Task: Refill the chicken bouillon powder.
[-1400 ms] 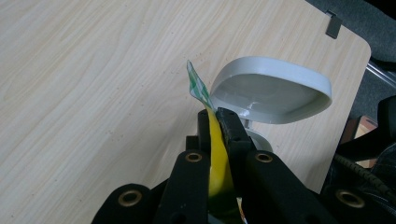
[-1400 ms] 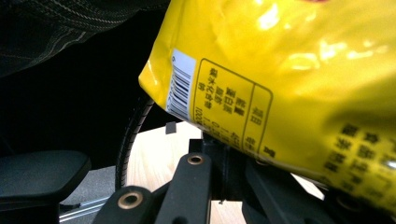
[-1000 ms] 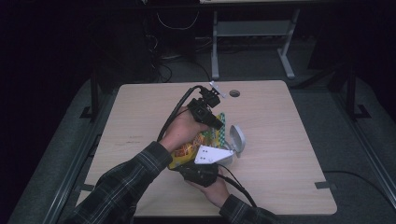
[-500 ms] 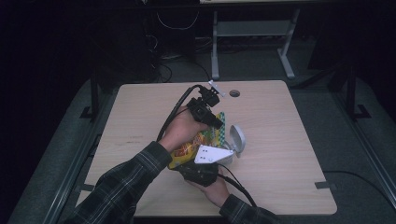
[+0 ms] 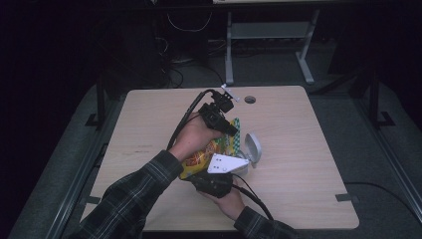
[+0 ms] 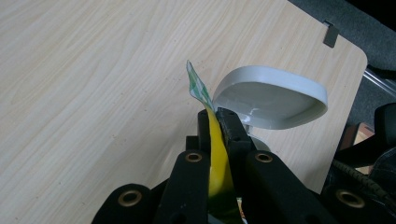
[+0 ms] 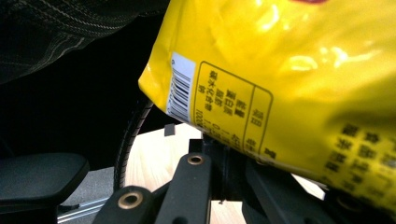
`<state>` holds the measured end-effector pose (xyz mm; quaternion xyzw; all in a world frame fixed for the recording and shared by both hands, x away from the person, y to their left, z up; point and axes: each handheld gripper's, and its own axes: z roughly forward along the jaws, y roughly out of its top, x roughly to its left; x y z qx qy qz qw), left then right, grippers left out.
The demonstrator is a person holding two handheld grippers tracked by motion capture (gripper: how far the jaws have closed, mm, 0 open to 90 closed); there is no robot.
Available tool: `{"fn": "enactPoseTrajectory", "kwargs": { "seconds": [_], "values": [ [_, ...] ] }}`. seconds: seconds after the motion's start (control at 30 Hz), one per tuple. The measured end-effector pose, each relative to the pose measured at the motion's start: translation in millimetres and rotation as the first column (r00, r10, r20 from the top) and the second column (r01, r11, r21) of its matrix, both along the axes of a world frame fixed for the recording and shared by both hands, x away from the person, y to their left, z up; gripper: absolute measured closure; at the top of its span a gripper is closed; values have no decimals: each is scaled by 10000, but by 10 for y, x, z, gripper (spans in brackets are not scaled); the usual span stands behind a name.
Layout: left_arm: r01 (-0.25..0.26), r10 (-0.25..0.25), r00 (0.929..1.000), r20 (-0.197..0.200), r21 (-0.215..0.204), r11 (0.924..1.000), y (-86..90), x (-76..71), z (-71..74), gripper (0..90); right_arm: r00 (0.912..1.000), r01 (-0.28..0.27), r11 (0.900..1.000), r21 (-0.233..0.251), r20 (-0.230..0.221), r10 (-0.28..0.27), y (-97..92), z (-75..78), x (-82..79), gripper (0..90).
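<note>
A pale wooden table (image 5: 308,149) stands in a dim room, with dark floor and desk legs beyond it; above its middle a yellow snack bag (image 7: 299,79) is held up off the wood between the two grippers; it looks light, thin and crinkly, probably slippery across its glossy faces, and its contents likely crush easily, so the flat sealed edges are the sensible places to hold. The left gripper (image 6: 218,116) has its jaws clamped on the bag's green-checked top seam, which pokes out past the fingertips in the left gripper view; the right gripper (image 7: 224,149) has its jaws closed on the bottom edge of the bag, near the barcode, so the bag's body swells above them in the right gripper view. Just beside the bag a white bowl (image 6: 273,95) stands tipped on its rim, its hollow facing the left gripper; whether it touches the bag I cannot tell.
</note>
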<state>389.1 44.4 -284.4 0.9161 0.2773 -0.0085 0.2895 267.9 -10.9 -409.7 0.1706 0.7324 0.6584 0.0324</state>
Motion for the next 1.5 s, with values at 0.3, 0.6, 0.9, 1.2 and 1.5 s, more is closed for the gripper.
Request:
{"fn": "enactPoseTrajectory", "kwargs": {
  "seconds": [0.3,0.6,0.9,1.2,1.5],
  "values": [
    [-42,42,10000,-29,-8,10000,6,9,0,896,10000,7,10000,9,-6,-7,11,6,6,900],
    [-44,44,10000,-40,16,10000,4,27,-9,896,10000,10,10000,24,-41,-10,13,6,18,900],
    [3,-2,10000,-40,83,10000,-19,27,10,896,9999,34,9999,159,-120,-32,4,21,23,900],
    [-14,15,10000,-62,89,10000,-23,27,2,896,9998,34,9997,227,-181,-30,3,22,17,900],
    [-6,7,10000,-72,162,9999,-37,27,-9,896,9997,23,9997,259,-246,-16,1,20,16,900]
  ]
}}
